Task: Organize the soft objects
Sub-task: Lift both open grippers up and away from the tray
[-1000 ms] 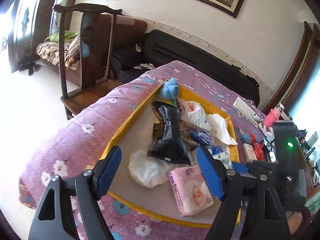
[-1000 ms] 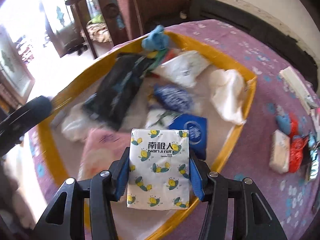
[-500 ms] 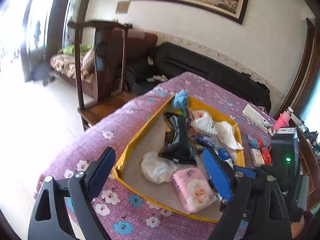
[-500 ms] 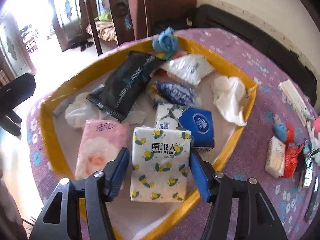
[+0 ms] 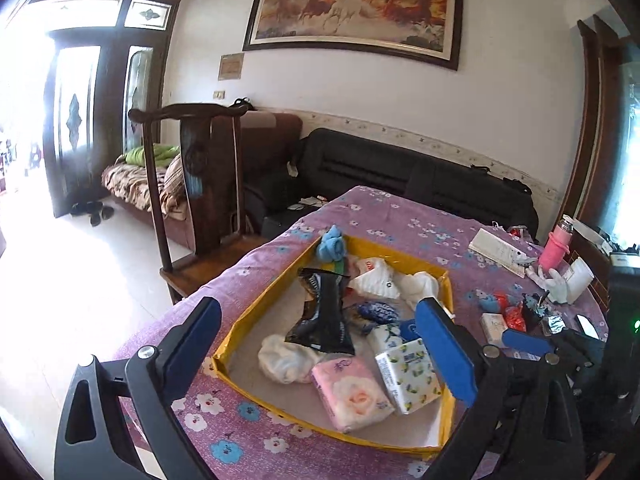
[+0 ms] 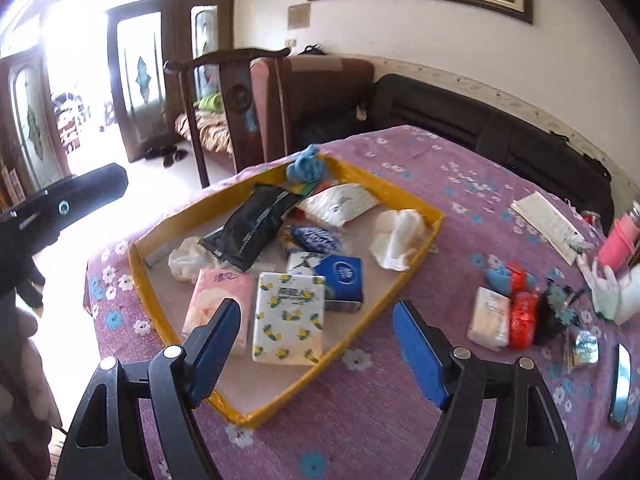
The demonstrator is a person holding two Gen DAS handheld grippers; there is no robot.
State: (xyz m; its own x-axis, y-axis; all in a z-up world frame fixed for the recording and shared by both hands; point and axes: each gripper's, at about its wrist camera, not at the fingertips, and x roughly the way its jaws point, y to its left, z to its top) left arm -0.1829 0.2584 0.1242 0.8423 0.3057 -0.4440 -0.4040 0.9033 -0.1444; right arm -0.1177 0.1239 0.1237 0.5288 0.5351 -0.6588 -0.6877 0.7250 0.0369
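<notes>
A yellow tray (image 6: 404, 276) sits on a table covered by a purple flowered cloth (image 6: 460, 168). Two handheld grippers hang above its near edge. The right gripper (image 6: 316, 344) has just been opening its jaws; they stand wide apart with nothing between them. Just beyond its fingers, a lemon-print tissue pack (image 6: 289, 316) lies flat in the tray's near part, released. The left gripper (image 5: 320, 344) has also just been opening its jaws, and they grasp nothing.

Beside the lemon pack on the left lies a pink tissue pack (image 6: 218, 300), touching it. On its far right is a blue pack (image 6: 342, 282), partly over a white floral pack (image 6: 304, 262). Further in lie a long black packet (image 6: 252, 232), a crumpled white bag (image 6: 184, 262), a dark blue wrapper (image 6: 314, 238), a white plastic bag (image 6: 340, 206) and a white cloth (image 6: 398, 238) by the right wall. A light blue soft toy (image 6: 306, 168) rests at the far corner.

Outside the tray, to the right on the cloth, are a small white pack (image 6: 489, 318), a red wrapper (image 6: 524, 320), a pink bottle (image 6: 618, 240) and a phone (image 6: 622, 384). A dark wooden chair (image 5: 200, 184) stands beyond the table.
</notes>
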